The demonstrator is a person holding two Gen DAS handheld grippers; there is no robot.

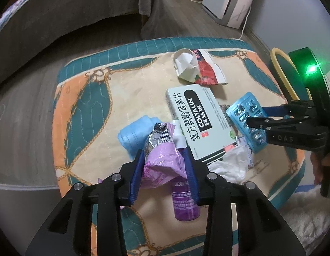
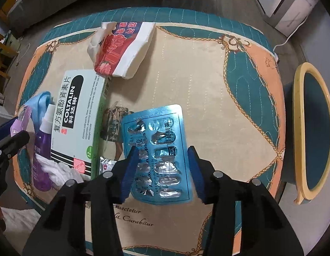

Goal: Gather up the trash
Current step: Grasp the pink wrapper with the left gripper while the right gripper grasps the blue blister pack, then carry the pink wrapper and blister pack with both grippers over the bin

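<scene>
Seemingly both hands are taking one piece of litter each from the mat (image 1: pixel 130 81).

Left wrist view: the left gripper (image 1: pixel 163 166) is angled steeply down, its blue pads narrowed onto a crumpled pink wrapper (image 1: pixel 162 164), which bulges between them, so it looks gripped. A purple bottle (image 1: pixel 185 204) lies underneath, beside the box (image 1: pixel 199 123). To the right, the right gripper (image 1: pixel 261 115) stands over the blister pack (image 1: pixel 247 123).

Right wrist view: the right gripper (image 2: pixel 162 170) points straight down, its jaws half-closed astride the blister pack (image 2: pixel 158 151). The left pad meets the pack's edge; the right pad stands just clear, so no firm grip yet. A bin (image 2: pixel 314 132) waits beyond the mat's right edge, likely the destination.
</scene>
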